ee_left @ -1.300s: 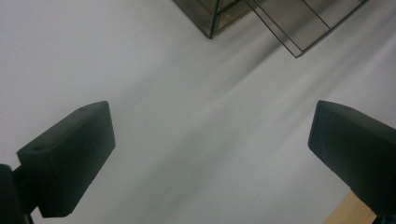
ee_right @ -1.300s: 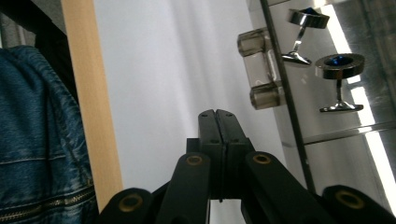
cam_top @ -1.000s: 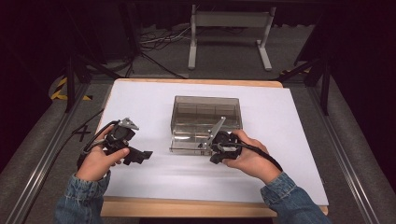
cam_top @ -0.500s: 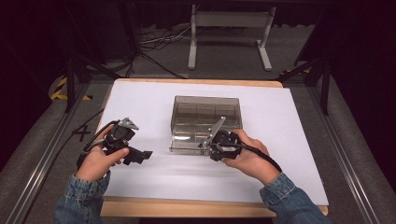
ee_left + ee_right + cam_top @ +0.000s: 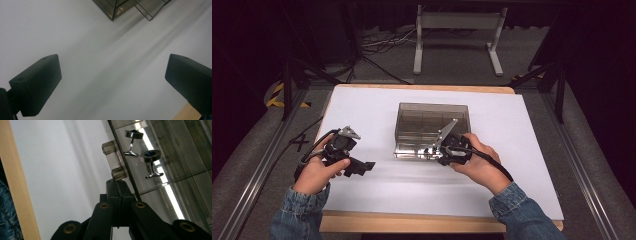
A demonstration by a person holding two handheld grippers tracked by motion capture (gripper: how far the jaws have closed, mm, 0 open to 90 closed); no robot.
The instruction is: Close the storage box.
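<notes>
The right gripper (image 5: 443, 154) has its jaws fully closed just beside the latch (image 5: 114, 161) of the clear box (image 5: 432, 130) at mid-table, gripping nothing visible. The left gripper (image 5: 362, 167) hovers wide apart and empty over the white table (image 5: 377, 107).

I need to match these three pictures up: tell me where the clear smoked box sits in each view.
High view: the box sits mid-table on the white sheet, the right gripper at its near edge.
Left gripper view: its corner cuts in at the top edge.
Right gripper view: its wall fills the right side.
Shared landmark: the white sheet.
</notes>
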